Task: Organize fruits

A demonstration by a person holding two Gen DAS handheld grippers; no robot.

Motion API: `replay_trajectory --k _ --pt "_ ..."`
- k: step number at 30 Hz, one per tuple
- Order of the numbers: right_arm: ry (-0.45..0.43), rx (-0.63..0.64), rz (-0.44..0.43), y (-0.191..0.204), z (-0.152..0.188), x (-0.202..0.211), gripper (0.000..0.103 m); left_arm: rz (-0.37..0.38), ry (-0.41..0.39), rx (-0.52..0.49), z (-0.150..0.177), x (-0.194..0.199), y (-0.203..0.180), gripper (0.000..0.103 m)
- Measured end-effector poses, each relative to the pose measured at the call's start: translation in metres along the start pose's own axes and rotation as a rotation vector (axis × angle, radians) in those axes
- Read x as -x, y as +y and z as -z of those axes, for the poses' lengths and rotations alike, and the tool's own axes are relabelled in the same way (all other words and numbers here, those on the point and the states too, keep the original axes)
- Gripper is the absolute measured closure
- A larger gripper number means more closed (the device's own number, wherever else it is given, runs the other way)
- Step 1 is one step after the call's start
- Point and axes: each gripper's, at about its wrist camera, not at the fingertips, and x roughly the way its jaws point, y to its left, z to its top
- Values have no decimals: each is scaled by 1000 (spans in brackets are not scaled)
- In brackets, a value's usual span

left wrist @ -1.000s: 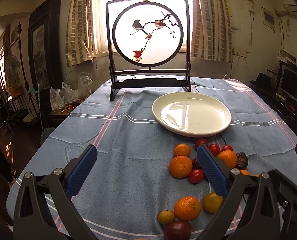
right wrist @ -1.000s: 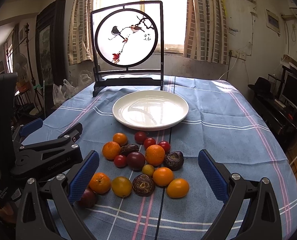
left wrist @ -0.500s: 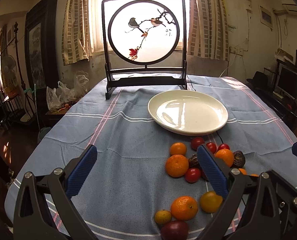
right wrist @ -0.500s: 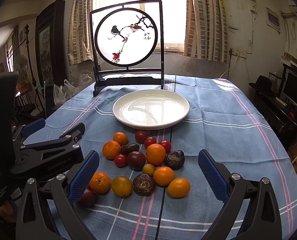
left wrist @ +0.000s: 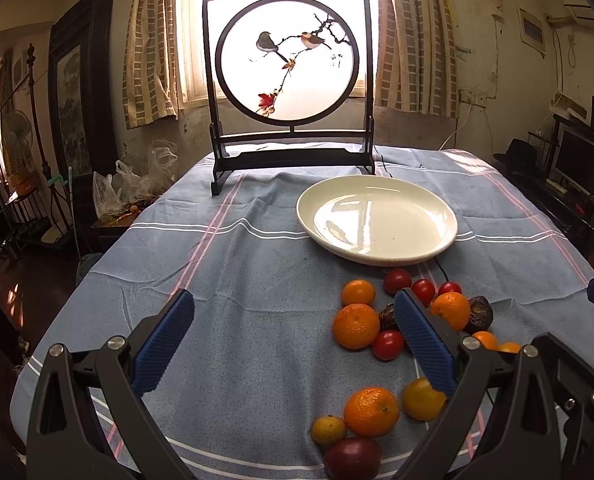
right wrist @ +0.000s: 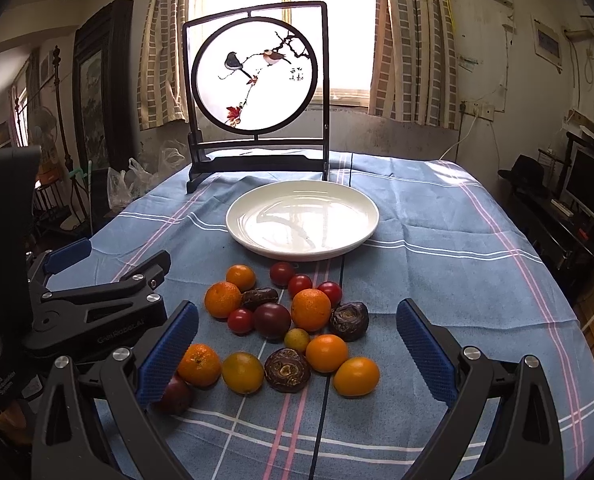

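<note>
Both grippers gaping wide, empty, above the fruit pile.
Blue cloth point(right wrist: 437, 216) covers the table; bird screen point(right wrist: 257, 80) at the back, white plate point(right wrist: 302, 218) bare in front of it. Fruits point(right wrist: 293, 320) lie clustered on the cloth just before the plate. Left gripper point(left wrist: 293, 344) hangs left of the pile, right gripper point(right wrist: 297, 354) over its near edge.

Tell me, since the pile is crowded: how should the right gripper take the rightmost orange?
Grip the orange across its middle, coming from the front right. That side is bare cloth; another orange touches its rear left. The right gripper is open.
</note>
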Motion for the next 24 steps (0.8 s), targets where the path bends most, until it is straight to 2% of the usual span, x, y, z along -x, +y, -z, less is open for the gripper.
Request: replay_trajectory --k 9,18,24 --pt "11 -10 -19 -3 -1 -1 4 7 -7 3 -1 1 2 5" --pt "26 65 -17 -3 1 4 4 19 30 -31 9 -2 18 5" --pt "65 67 -23 -14 7 1 4 64 47 -76 21 2 24 5"
